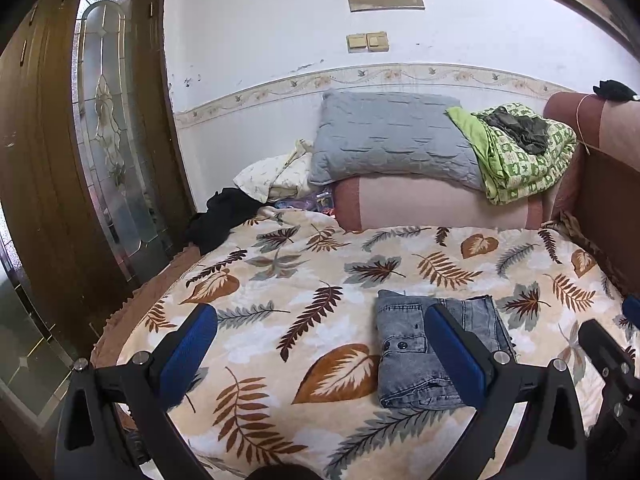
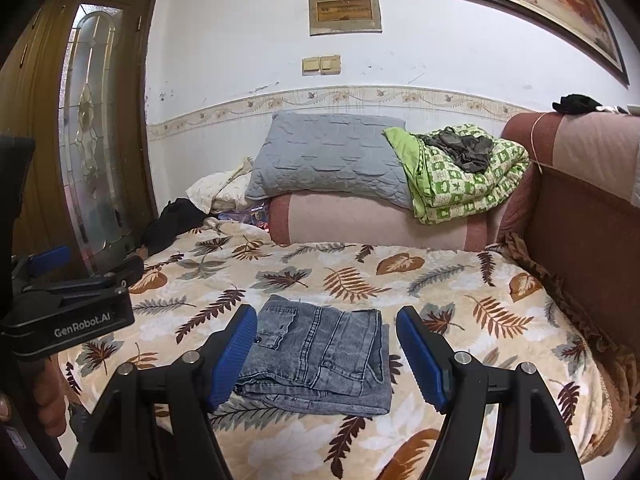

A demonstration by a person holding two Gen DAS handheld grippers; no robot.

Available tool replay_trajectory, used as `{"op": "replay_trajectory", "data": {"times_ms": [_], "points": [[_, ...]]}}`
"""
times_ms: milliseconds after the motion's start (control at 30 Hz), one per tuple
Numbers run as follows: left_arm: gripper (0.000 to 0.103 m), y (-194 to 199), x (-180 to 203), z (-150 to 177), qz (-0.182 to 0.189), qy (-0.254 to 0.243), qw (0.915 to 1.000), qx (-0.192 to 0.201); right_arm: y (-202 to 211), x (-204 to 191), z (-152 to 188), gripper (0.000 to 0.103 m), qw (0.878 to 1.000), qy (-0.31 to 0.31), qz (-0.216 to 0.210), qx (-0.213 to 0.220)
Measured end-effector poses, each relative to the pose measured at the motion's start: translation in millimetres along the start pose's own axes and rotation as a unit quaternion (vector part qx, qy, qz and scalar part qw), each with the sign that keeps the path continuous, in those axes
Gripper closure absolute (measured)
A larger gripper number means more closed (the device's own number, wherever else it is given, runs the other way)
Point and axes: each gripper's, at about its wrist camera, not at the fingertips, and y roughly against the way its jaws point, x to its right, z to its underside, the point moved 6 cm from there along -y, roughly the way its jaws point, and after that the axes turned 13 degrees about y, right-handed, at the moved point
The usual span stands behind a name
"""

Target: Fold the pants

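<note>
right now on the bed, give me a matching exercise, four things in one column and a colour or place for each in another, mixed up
Things:
1. jeans
2. pillow
3. quilt
4. black garment

Descriptions:
A. green and white pattern, folded, right of the pillow
B. crumpled at the bed's far left edge, by the door
C. grey denim, folded, on the leaf blanket
D. grey, quilted, propped against the wall

Pairs: 1-C, 2-D, 3-A, 4-B
</note>
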Motion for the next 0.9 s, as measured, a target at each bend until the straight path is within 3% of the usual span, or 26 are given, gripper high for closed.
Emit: {"op": "replay_trajectory", "data": {"times_ms": [400,900], "points": [[0.0,-2.4,-3.0,2.8,0.008,0.004,0.9999,-0.01,-26.6,1.1,8.4,0.027,0.998,0.008,0.007,-0.056],[0.0,-5.5,-5.0,7.4,0.011,0.003,0.9998,-0.017,-26.6,-0.5,7.3,0.027,0.999,0.008,0.007,-0.051]]}}
